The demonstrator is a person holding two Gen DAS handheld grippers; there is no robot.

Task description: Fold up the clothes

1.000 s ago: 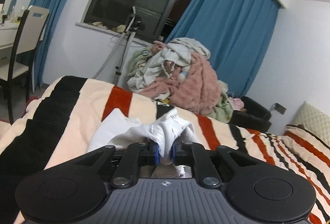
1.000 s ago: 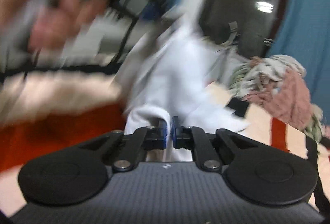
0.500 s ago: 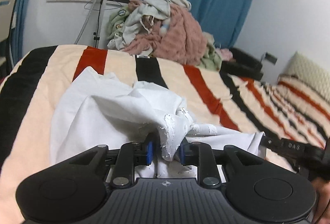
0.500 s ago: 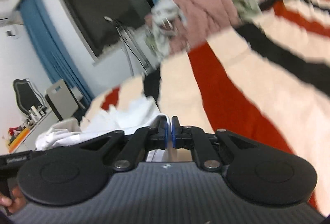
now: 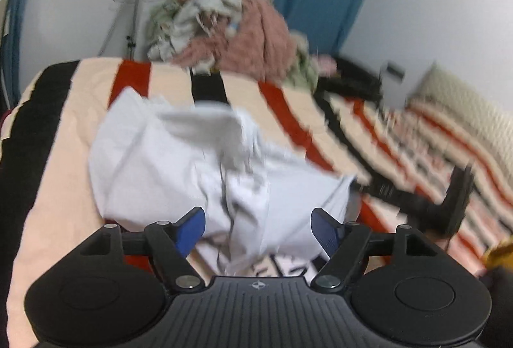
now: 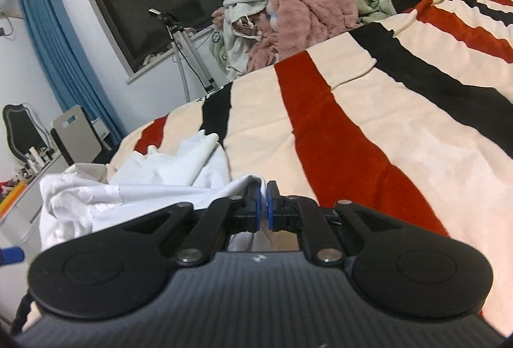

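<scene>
White cotton, rumpled and bunched, lies spread on the striped bed [image 6: 400, 155] — the white garment [image 5: 179, 162] is at the laying-out step, judged not yet flat enough to fold. The left tool [image 5: 258, 227] hangs over its near edge, jaws opening, cloth slack between them and unpinched. The right tool [image 6: 263, 207] is clenched on a corner of the fabric. Next likely calls for pulling that corner outward — smoothing creases before the first fold.
</scene>
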